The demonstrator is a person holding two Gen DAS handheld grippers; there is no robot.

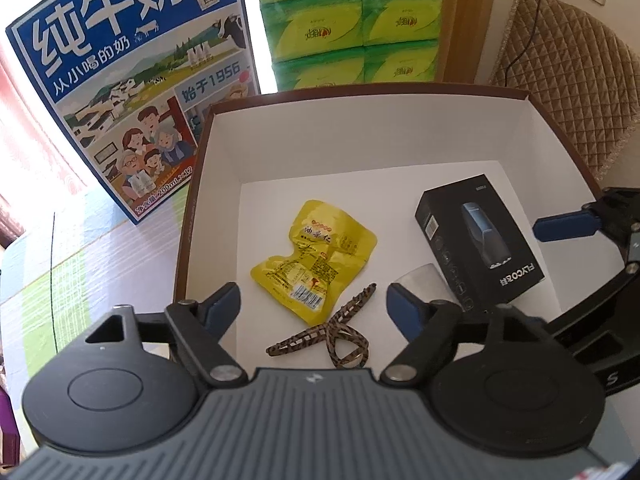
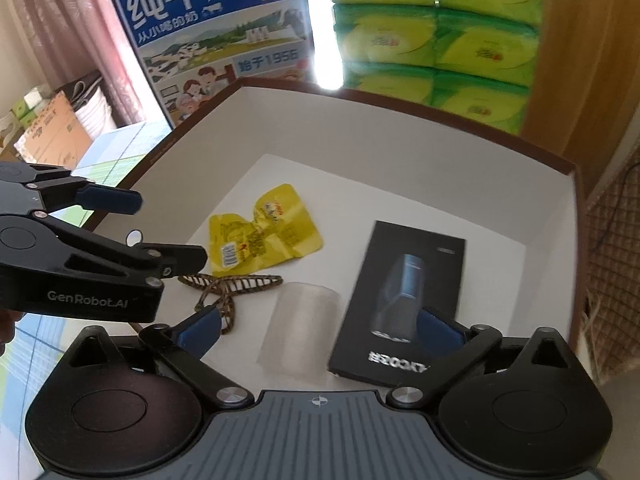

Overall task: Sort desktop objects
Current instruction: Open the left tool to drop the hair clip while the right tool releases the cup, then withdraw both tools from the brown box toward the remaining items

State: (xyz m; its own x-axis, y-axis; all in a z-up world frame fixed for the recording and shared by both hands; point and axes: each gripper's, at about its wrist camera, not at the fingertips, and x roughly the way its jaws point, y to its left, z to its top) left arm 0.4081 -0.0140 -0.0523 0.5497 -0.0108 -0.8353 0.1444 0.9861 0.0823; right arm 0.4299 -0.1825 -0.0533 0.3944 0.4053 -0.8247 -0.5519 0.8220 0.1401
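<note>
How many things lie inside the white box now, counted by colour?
Yellow: 1, the snack packet
Black: 1, the shaver carton
Brown patterned: 2, the hair clips
Clear: 1, the tape roll
Total: 5, all in the white box

Black shaver box [image 2: 404,300] blurred, near corner behind gripper finger, milk carton [image 1: 132,80] top cropped

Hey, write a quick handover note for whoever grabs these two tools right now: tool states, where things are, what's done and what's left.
Left tool: open, empty, over the leopard-print hair clips.
Right tool: open, empty, above the clear roll.
In the white box: yellow snack packet, hair clips, clear roll, black shaver box.
Done: four things lie in the box.
Left: can't tell; no other loose items are in view.
</note>
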